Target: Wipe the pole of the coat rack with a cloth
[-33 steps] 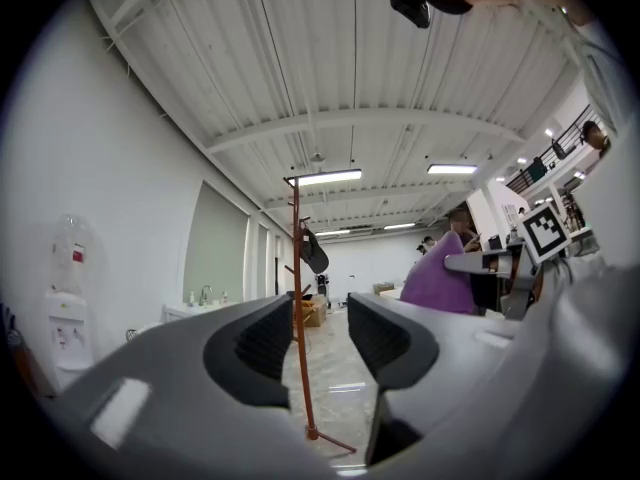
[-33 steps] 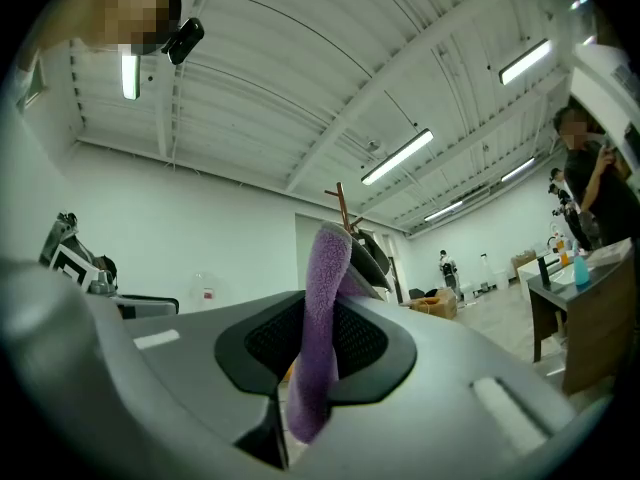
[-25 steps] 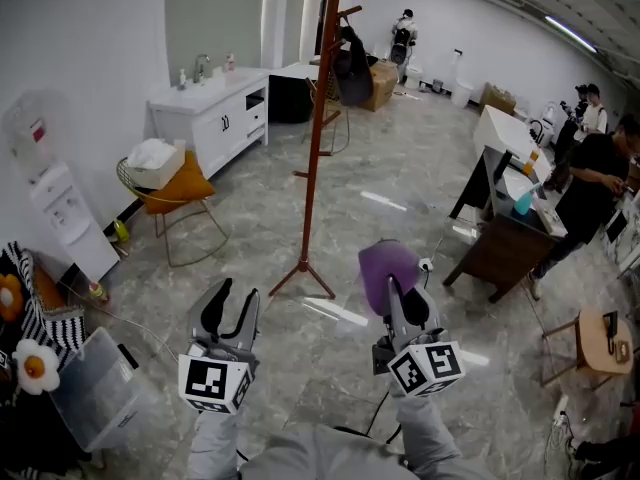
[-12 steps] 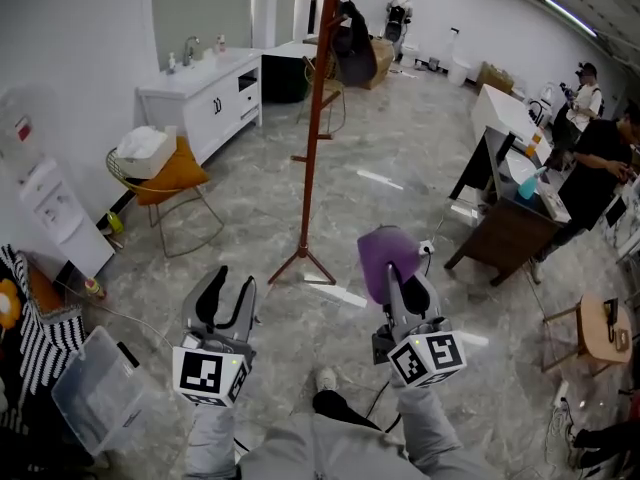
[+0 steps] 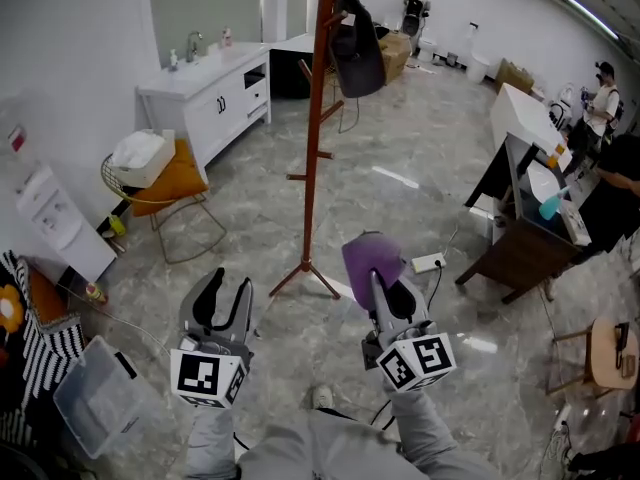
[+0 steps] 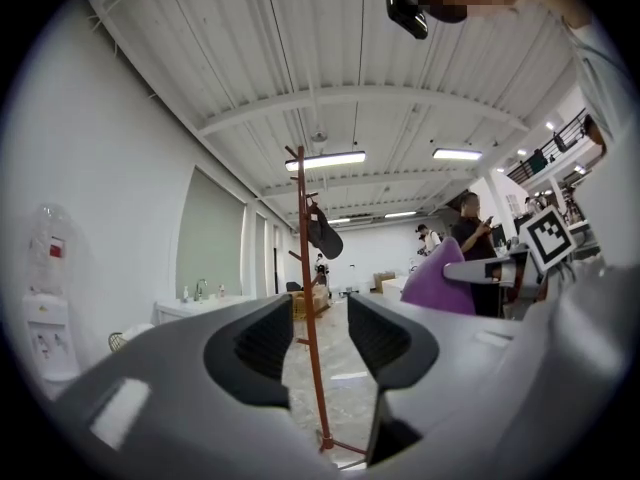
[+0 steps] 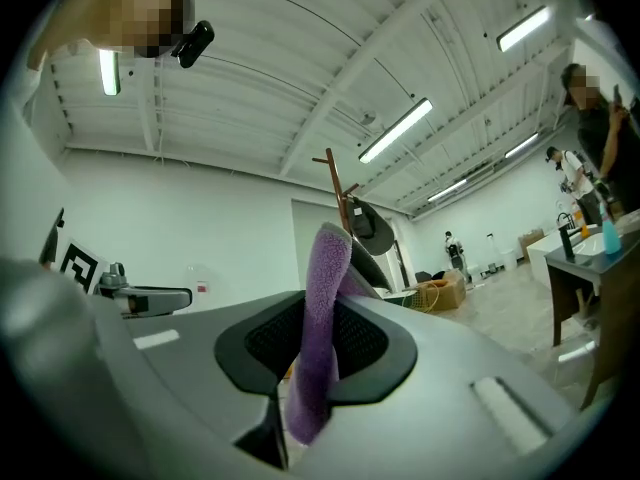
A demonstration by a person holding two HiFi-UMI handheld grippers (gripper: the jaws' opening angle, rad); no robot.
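In the head view, you held both tools low in the picture, side by side. Your left gripper (image 5: pixel 226 294) was at the lower left. Your right gripper (image 5: pixel 385 290) was at the lower middle.

The tall red-brown wooden pole of the coat rack (image 5: pixel 314 128) stood on the grey stone floor (image 5: pixel 400 148) in the upper middle. Its feet showed just above the gap between your two tools. The pole was well apart from both of them.

The soft purple cloth (image 5: pixel 364 256) stuck up out of the front of the right gripper. It was not touching the pole.

The left gripper view showed something the head view could not. The left jaws stood wide apart and held nothing. The pole showed far off, right in the gap between them. The cloth showed at the right of that picture.

The right gripper view showed the right jaws pressed together on the cloth. The cloth stood up in a fold in the middle of the picture. The top of the pole peeked out just behind it. A dark floppy thing (image 7: pixel 372 230) hung from one of the pegs.

Only the head view showed the white cabinet with a sink (image 5: pixel 205 93) at the upper left. Below it, at the left, stood the wire chair with an orange cushion (image 5: pixel 175 183).
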